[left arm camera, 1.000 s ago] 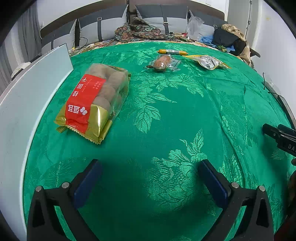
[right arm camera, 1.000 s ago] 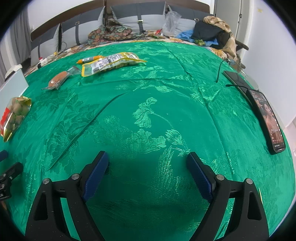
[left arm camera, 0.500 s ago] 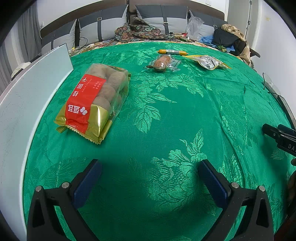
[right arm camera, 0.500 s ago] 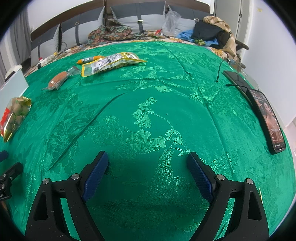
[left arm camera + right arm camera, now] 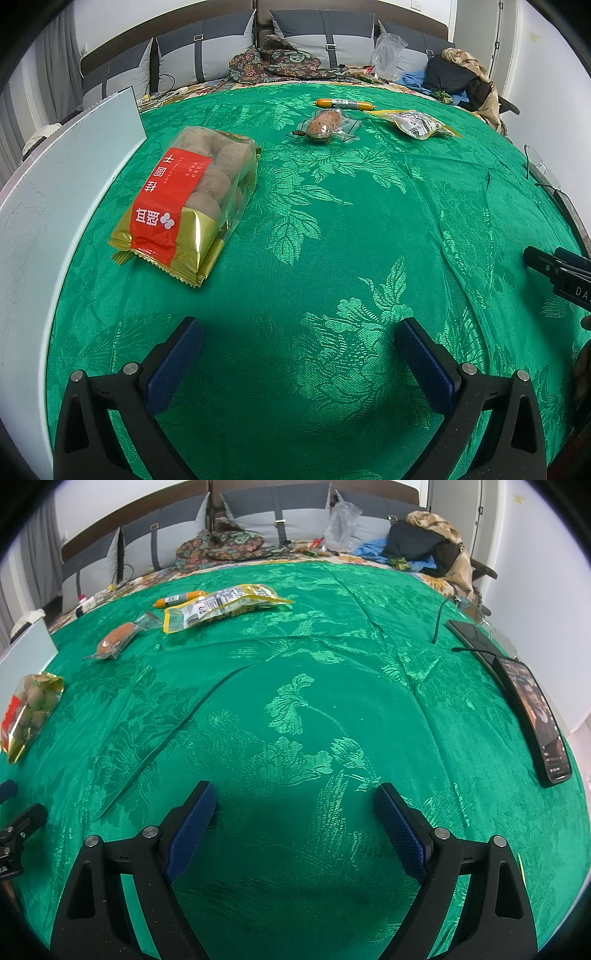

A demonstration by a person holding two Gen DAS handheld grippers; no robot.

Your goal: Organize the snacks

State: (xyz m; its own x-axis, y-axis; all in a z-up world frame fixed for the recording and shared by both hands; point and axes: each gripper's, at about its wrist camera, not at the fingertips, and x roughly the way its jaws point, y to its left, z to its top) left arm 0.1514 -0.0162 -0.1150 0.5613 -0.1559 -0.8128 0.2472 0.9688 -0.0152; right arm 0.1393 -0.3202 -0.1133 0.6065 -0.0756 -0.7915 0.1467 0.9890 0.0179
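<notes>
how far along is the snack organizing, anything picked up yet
Nothing looks done. Both the left gripper and right gripper hover with jaws open and empty over the green cloth. All four snacks lie loose: the red longan bag beside the white box, the clear-wrapped snack, the sausage stick and the yellow pouch. Every item is left to gather.
</notes>
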